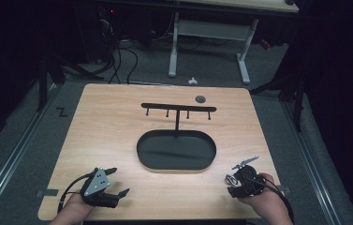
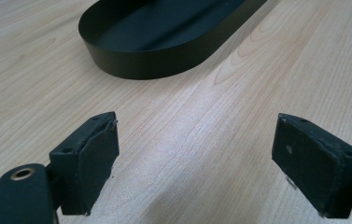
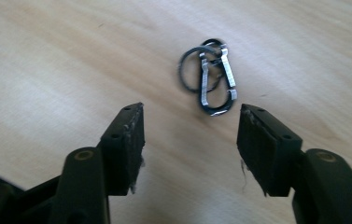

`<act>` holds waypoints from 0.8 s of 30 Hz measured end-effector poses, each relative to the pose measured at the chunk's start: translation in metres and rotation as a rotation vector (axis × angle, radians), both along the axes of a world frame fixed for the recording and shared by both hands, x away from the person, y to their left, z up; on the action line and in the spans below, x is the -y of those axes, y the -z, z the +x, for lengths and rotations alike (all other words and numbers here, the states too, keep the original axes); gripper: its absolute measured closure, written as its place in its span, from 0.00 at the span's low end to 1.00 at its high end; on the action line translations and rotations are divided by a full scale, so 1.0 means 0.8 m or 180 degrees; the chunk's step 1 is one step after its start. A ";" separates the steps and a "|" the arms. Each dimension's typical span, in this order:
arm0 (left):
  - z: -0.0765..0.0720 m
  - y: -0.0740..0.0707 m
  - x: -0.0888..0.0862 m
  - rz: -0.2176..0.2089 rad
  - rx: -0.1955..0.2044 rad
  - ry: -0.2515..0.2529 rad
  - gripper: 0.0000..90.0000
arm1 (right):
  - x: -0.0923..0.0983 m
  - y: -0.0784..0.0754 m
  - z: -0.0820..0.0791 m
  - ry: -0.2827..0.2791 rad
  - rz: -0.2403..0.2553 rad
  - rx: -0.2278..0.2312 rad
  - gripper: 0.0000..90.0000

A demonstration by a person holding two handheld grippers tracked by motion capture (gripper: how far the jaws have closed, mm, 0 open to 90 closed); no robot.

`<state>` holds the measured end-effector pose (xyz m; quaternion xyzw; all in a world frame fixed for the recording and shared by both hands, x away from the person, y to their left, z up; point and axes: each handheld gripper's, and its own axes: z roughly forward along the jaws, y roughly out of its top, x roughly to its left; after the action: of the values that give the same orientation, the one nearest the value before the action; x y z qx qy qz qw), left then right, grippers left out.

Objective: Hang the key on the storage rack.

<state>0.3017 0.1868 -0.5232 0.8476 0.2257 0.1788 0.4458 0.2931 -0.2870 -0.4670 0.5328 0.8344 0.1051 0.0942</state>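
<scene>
On the near part of the table (image 1: 118, 122), your two hands sit well apart, one at each front corner. Your left hand-held gripper (image 1: 116, 182) hovers at the near left with its jaws spread wide and nothing between them; in the left gripper view the black pads (image 2: 92, 154) frame bare wood, and the rounded end of the black oval tray (image 2: 141, 60) lies ahead of them. Your right hand-held gripper (image 3: 190, 140) is at the near right, also spread apart and empty. Just ahead of its jaws, in the right gripper view, a small carabiner clip (image 3: 215, 81) with dark rings attached lies flat on the wood, near the pads but touching neither. From the high view that clip (image 1: 231, 179) shows as a small glint just to the left of your right hand (image 1: 265, 199). The tray sits in the middle of the table, and behind it a black T-shaped rack (image 1: 178, 108) with four short pegs hanging from its bar stands upright. A small dark round disc (image 1: 200, 99) rests near the far edge, beside the rack's right end.
</scene>
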 end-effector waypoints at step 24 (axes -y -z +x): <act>0.001 0.000 0.001 0.0034 -0.0020 0.0027 0.17 | 0.013 0.009 0.048 0.0210 0.0104 -0.0256 0.71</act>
<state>0.3024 0.1858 -0.5233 0.8514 0.2225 0.1755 0.4413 0.3311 -0.2978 -0.4746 0.5653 0.8176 0.0941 0.0553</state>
